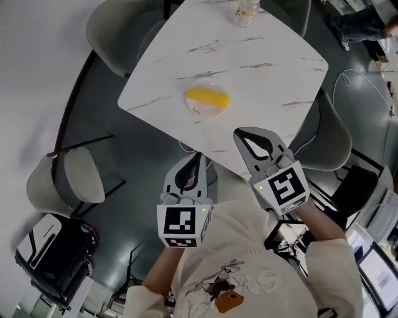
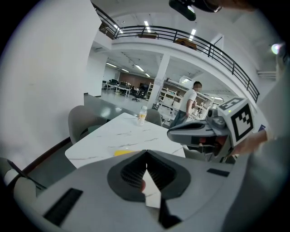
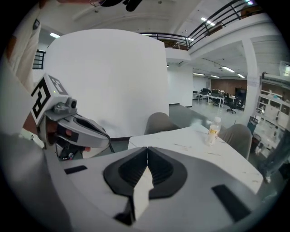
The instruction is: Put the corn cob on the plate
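The yellow corn cob (image 1: pixel 208 97) lies on a small clear plate (image 1: pixel 200 110) near the front edge of the white marble table (image 1: pixel 261 56); a sliver of the cob (image 2: pixel 123 153) shows in the left gripper view. Both grippers are held back from the table, close to the person's chest. My left gripper (image 1: pixel 194 156) is shut with nothing between its jaws. My right gripper (image 1: pixel 244 133) is also shut and empty, its tip just over the table's near corner. In each gripper view the jaws meet at the tip with nothing in them.
A plastic bottle (image 1: pixel 246 11) stands at the table's far side, also seen as the bottle (image 3: pixel 213 130). Grey chairs (image 1: pixel 67 178) surround the table, one chair (image 1: pixel 331 133) at the right. A black bag (image 1: pixel 53 247) sits on the floor at lower left. A person (image 2: pixel 189 102) stands far off.
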### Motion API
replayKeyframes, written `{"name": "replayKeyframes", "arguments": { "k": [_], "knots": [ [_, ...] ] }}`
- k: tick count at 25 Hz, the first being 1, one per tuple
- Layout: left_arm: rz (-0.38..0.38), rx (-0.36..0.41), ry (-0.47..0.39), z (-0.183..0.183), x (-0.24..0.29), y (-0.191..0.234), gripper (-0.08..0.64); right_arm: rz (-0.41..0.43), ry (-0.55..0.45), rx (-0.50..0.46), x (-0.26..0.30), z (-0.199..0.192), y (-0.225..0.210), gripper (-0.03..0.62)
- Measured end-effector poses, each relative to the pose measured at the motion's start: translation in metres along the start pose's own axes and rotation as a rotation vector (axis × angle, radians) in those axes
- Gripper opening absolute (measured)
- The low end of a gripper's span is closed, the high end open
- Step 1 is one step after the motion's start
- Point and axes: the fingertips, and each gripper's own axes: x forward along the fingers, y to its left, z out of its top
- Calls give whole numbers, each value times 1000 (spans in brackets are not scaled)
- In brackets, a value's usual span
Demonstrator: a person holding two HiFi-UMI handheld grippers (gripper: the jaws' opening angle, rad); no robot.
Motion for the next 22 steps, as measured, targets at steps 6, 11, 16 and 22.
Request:
{"name": "replayKeyframes", "arguments": {
  "k": [6,11,16,22],
  "knots": [
    [-26,1,-51,22,-26,-12,11,-51,-165,22,-51,60,27,6],
    [-56,-3,-85,34,-58,-23,11,-84,-199,55,-80,80,46,6],
    [-47,-27,-100,29,-81,-18,11,-142,-256,48,-94,98,62,6],
    [-62,-10,-120,27,-93,-23,11,-214,-249,88,-104,85,68,5]
  ]
}}
